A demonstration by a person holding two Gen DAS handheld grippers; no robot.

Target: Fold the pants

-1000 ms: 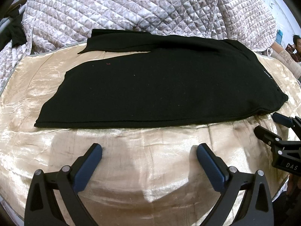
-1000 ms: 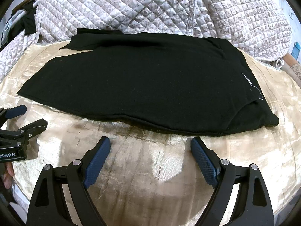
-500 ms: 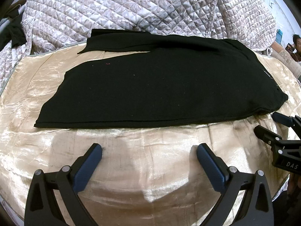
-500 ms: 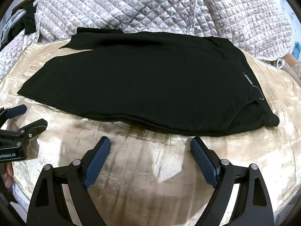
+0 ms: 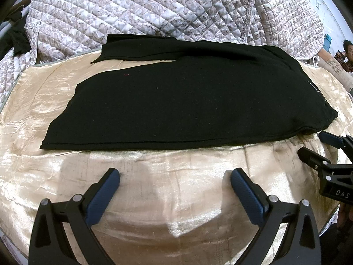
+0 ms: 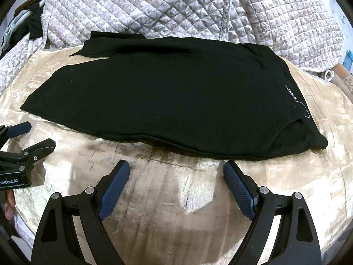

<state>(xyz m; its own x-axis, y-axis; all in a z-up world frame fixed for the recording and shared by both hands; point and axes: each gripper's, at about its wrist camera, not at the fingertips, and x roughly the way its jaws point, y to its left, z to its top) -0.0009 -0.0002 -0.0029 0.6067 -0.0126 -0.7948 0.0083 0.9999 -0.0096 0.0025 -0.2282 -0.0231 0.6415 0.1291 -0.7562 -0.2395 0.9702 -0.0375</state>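
Black pants (image 5: 181,101) (image 6: 165,99) lie flat on a shiny gold bedcover (image 5: 167,201), one leg folded over the other, leg ends at the left and the waist with a small white label (image 6: 292,92) at the right. My left gripper (image 5: 175,176) stands open, empty, just short of the pants' near edge. My right gripper (image 6: 176,167) is open too, with nothing between its fingers, close to the near hem. Each gripper shows in the other view: the right one (image 5: 317,145) by the waist corner, the left one (image 6: 33,134) near the leg ends.
A quilted grey-and-white blanket (image 5: 154,11) (image 6: 198,6) is heaped behind the pants. Dark clothing (image 5: 17,35) hangs at the far left. A person (image 5: 347,53) sits at the far right edge. The gold bedcover (image 6: 176,209) extends toward me in front.
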